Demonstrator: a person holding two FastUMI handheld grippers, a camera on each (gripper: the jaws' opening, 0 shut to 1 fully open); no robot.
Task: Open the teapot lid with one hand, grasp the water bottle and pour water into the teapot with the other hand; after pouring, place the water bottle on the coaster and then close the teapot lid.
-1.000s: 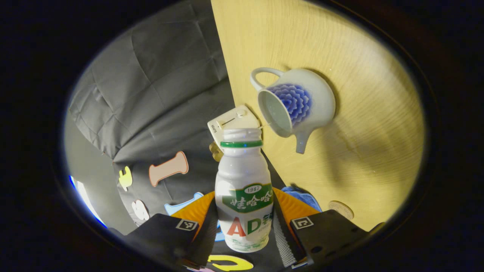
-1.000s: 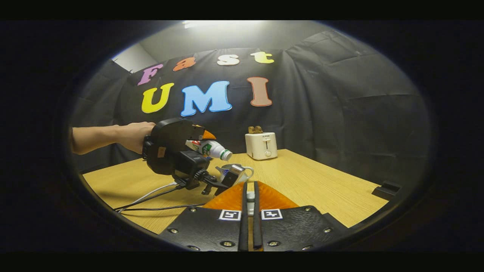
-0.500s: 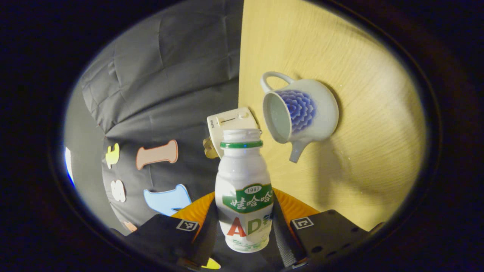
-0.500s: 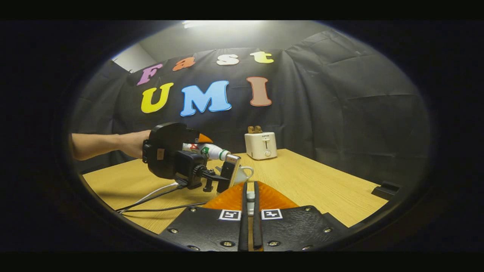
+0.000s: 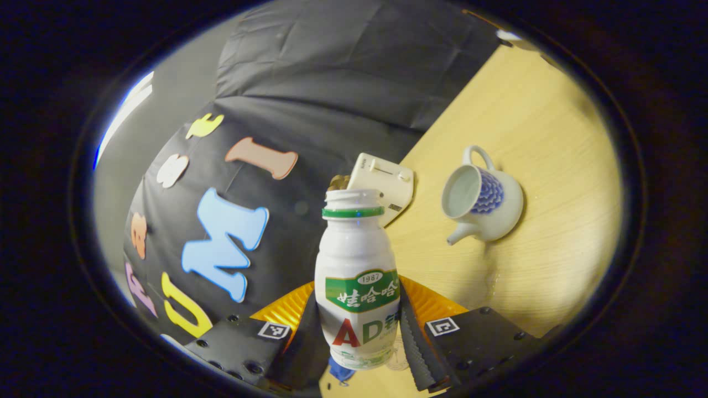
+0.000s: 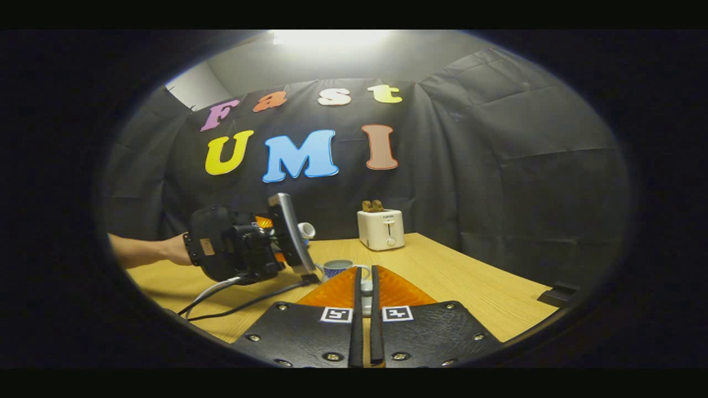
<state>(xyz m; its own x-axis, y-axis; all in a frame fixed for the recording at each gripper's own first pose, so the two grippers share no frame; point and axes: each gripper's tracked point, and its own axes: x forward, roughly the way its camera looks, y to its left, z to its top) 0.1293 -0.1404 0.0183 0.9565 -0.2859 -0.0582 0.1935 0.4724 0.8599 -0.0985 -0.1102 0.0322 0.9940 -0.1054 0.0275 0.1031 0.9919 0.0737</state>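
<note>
I have the left gripper [image 5: 362, 354] clamped on the bottle [image 5: 357, 287], clear of the open teapot [image 5: 481, 202] on the tabletop [image 5: 553, 166]. My right gripper [image 6: 365, 320] pinches a small piece, likely the lid, keeping it off.

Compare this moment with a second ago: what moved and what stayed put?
The left gripper tipped the water bottle back from pouring toward upright and drew away from the teapot. Its grip on the bottle is unchanged. The teapot stays open on the table; the right gripper stays closed on the small lid.
</note>
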